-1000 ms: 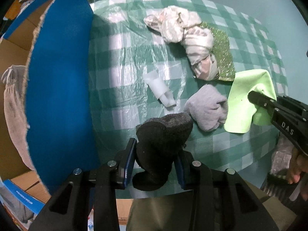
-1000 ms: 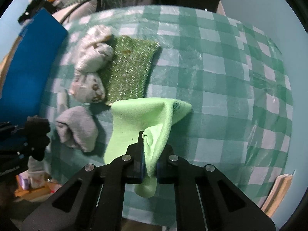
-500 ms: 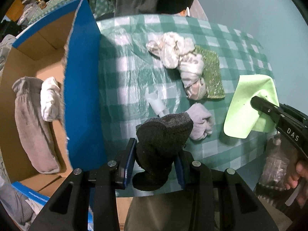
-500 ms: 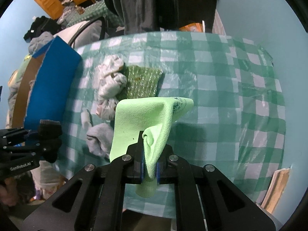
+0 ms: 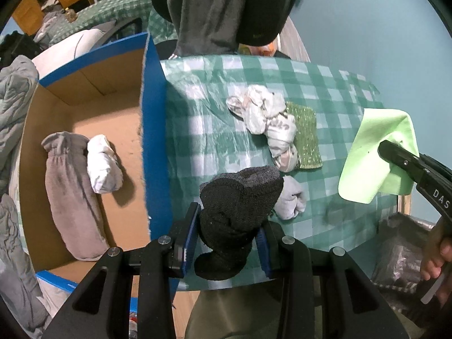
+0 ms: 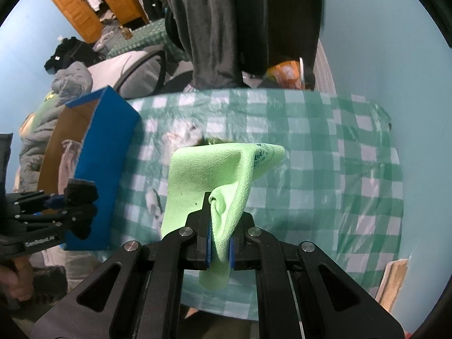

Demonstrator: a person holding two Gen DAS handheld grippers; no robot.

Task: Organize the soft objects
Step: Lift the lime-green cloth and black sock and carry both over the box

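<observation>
My left gripper is shut on a dark grey rolled sock, held above the table's near edge beside the blue cardboard box. My right gripper is shut on a light green cloth, lifted above the checked tablecloth; the cloth also shows in the left wrist view. On the table lie a pale patterned cloth bundle, a glittery green pad and a light grey sock. Inside the box lie a grey-beige sock and a white sock.
The box stands open at the table's left side, its blue wall upright. A chair draped with dark clothes stands behind the table. Bedding lies left of the box. A light blue wall is at the right.
Both grippers have risen and pulled back from the table with their loads. The box interior has come into the left wrist view. The green cloth has lifted off the tablecloth.
</observation>
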